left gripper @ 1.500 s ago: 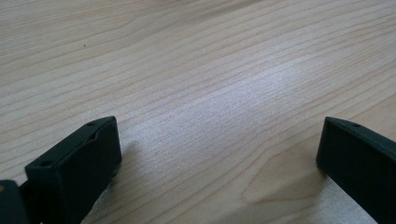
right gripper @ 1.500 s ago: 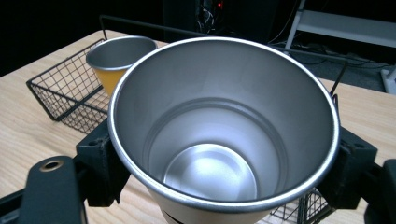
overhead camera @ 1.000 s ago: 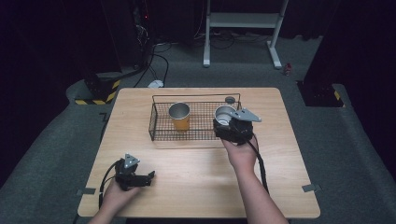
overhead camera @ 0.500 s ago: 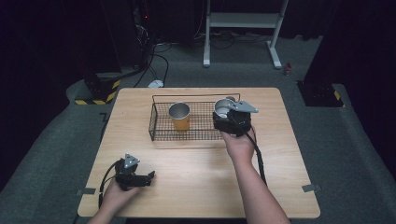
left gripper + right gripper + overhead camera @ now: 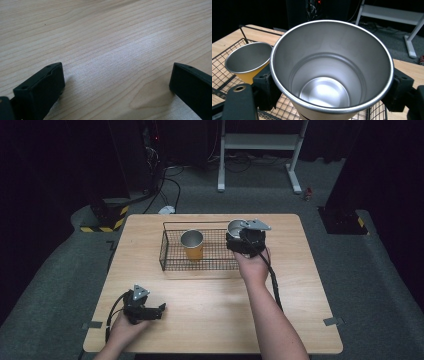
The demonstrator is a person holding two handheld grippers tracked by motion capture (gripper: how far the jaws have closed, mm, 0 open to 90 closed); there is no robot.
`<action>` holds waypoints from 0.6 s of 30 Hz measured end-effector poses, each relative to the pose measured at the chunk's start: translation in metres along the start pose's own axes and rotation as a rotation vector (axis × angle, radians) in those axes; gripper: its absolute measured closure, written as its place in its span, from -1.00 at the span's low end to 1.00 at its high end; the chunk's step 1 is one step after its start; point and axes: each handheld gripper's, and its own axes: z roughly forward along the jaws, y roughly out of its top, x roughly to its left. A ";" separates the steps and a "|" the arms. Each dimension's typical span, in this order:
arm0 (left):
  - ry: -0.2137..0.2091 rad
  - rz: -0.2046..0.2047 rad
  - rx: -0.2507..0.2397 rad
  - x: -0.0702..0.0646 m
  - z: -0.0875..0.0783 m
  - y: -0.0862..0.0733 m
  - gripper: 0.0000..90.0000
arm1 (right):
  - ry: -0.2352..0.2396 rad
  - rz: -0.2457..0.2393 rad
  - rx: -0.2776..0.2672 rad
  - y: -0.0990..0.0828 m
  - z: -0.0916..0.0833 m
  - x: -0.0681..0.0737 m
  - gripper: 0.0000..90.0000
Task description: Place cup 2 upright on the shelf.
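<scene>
Nearest you, your left claw [image 5: 161, 309] rests on the front left part of the desk [image 5: 210, 320], its jaws spread wide with nothing between them; in the left gripper view they stand far apart at either side of the bare wood grain [image 5: 112, 50], low against the surface. Your left hand [image 5: 125, 327] wraps the body of that gripper close to the desk's front edge, with its cable looping beside it. Farther in, your right forearm reaches up the middle of the desk to the right claw [image 5: 239, 236], which sits at the right end of the wire basket [image 5: 172, 265]. That claw is closed around a steel cup [image 5: 235, 227], holding it upright with the mouth open to the top. In the right gripper view the two black jaws press against opposite sides of the steel cup [image 5: 329, 72] just under its rim, and you look straight down into its shiny, empty inside. Whether its base touches the basket's mesh or hangs just above it, you cannot tell. Beside it, to the left within the same basket, stands an orange cup [image 5: 192, 244] with a metal lining, upright and apart from the one you hold; the right gripper view shows this orange cup [image 5: 245, 63] on the mesh floor. Behind the desk lie a grey floor [image 5: 260, 200] and a white frame [image 5: 260, 142].
</scene>
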 end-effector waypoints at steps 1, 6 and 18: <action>-0.001 0.000 0.001 0.000 0.000 0.000 -1.00 | -0.003 0.000 0.000 0.001 0.002 0.000 -0.59; 0.000 -0.002 -0.001 0.000 0.000 0.000 -0.99 | -0.011 0.003 0.012 0.005 0.011 0.001 -0.59; -0.002 -0.002 0.000 0.000 0.000 0.000 -1.00 | -0.045 0.024 0.086 0.000 0.038 -0.007 -0.59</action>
